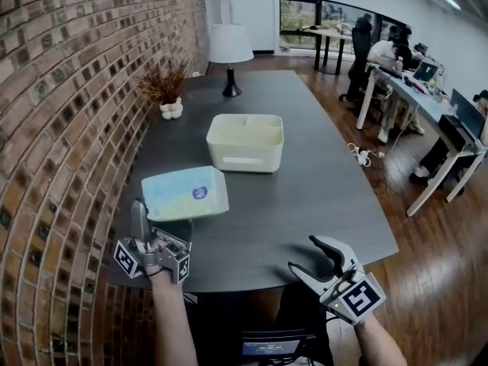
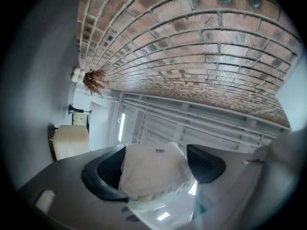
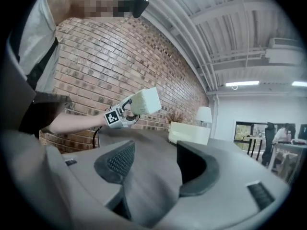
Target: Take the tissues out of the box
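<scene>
The pale blue tissue pack [image 1: 185, 193] is clamped in my left tongs [image 1: 162, 223], held up over the table's [image 1: 320, 181] left edge. Its long axis runs left to right, nearly level. Its round purple label [image 1: 200, 193] is too small to read. The cream box [image 1: 244, 159] stands beyond it, and my right tongs [image 1: 314, 259] gape empty.

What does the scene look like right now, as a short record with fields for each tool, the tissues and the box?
left tool: closed on the tissue pack, holding it up off the table
right tool: jaws apart, nothing between them, at the table's near edge
tissue pack: out of the box, in the air near the table's left side
box: white, open-topped, mid-table, no tissues visible inside
</scene>
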